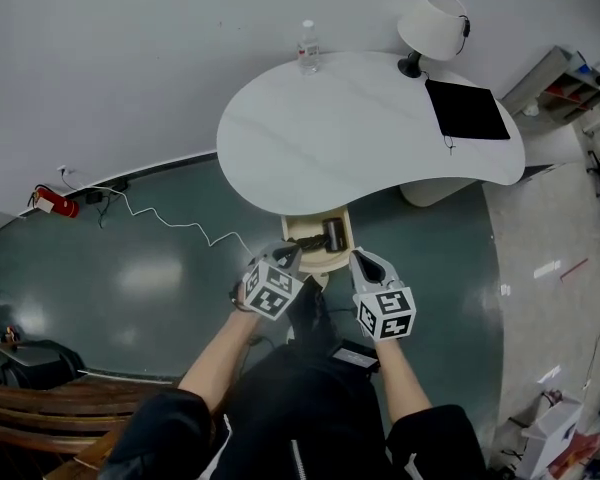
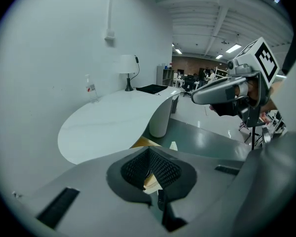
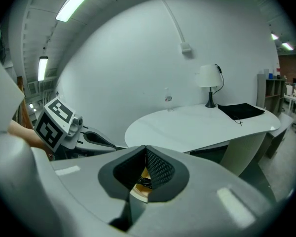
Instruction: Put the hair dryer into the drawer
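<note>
Okay, we hold both grippers just above the open light-wood drawer, which sticks out from under the near edge of the white kidney-shaped table. The black hair dryer lies inside the drawer, toward its right side. The left gripper has its jaws pressed together with nothing between the pads, and the right gripper is the same, closed and empty. In the head view both tips sit over the drawer's near corners, one on each side, clear of the dryer. On the tabletop's far side we see a clear plastic water bottle, a white shaded desk lamp and a flat black rectangular mat. All three are well apart from the drawer.
</note>
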Available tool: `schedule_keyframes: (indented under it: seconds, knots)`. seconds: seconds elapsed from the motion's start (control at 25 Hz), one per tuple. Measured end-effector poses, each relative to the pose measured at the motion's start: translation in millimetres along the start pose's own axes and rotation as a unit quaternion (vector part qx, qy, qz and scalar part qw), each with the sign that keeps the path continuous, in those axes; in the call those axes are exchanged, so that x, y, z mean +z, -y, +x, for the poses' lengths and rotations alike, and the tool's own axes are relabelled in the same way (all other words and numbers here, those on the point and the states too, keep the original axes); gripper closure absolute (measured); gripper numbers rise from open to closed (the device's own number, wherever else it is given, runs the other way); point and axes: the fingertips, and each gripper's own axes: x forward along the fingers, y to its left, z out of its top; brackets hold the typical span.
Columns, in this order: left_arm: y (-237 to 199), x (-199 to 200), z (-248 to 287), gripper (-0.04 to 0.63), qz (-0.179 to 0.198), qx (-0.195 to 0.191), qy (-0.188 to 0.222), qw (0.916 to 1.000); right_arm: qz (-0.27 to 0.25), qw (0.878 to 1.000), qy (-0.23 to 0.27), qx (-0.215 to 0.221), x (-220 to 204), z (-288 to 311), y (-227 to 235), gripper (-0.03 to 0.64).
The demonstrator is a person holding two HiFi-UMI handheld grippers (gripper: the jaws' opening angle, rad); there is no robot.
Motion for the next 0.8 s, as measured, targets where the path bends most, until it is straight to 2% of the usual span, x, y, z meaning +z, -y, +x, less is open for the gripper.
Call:
schedule_keyframes:
  seconds: [0.16,0.48,0.8]
  knots:
    - [3.0,0.4,-23.1,0.583,0.001,0.014,0.019,0.9997,-0.014,1.0,0.011,0.002,1.6,-12.2,-11.6,0.614]
    - [8.6,9.5,-80.0,0.583,-0.025,0.04,0.076,0.996,-0.032,0.999,0.033,-0.003,11.3,-42.0,-31.2,0.614]
    - [25.4,-4.2,-114.5,0.583,-0.044,0.045,0.106,0.9923,-0.039,0.998,0.047,-0.006,5.4,-65.7,-54.9,0.614]
